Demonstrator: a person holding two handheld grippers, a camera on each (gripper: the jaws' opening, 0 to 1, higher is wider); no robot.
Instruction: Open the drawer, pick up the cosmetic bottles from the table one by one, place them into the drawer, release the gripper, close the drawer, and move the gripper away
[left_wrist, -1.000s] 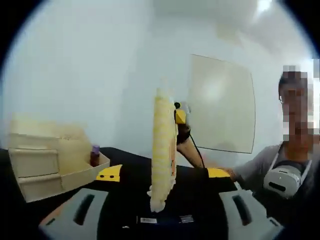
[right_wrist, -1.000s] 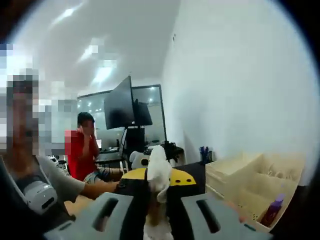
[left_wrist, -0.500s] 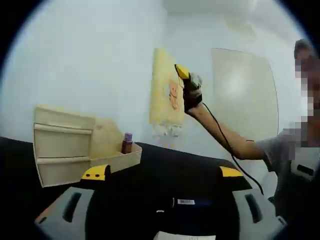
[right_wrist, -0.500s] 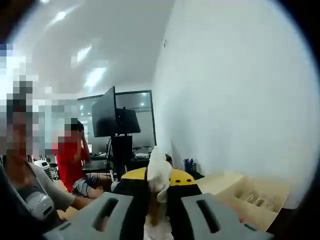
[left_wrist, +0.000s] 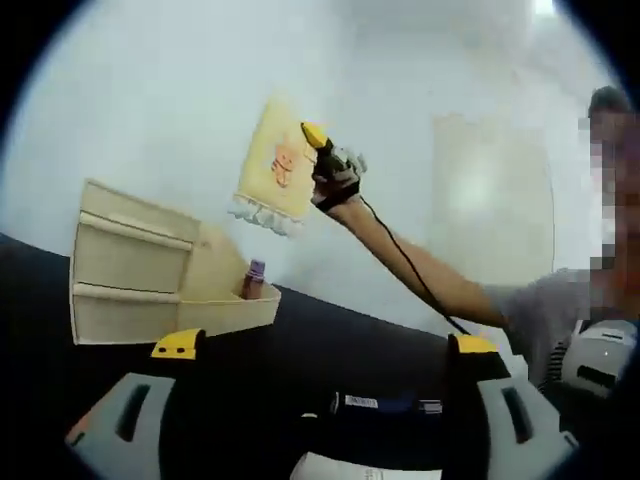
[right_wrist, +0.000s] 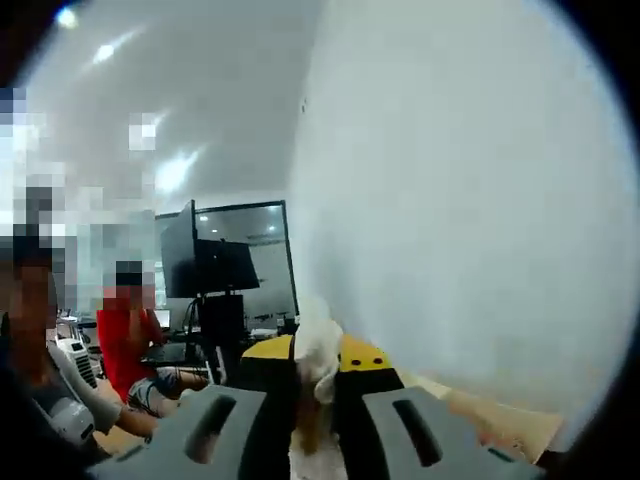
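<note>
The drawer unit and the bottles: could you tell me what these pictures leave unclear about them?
- Left gripper view: purple bottle in the open drawer; the drawer's wall hides its lower part.
- Left gripper view: dark item on the table, too small to identify.
- Right gripper view: cloth in the right gripper covers what lies ahead.

Bottle (left_wrist: 255, 279) in drawer (left_wrist: 215, 315), on table (left_wrist: 330, 355).

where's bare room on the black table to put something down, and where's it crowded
In the left gripper view, the black table lies bare between the cream drawer unit and the person's arm, out to the dark flat item with a white label. It is crowded at the open drawer holding a purple bottle, and overhead, where the right gripper holds a yellow cloth.
</note>
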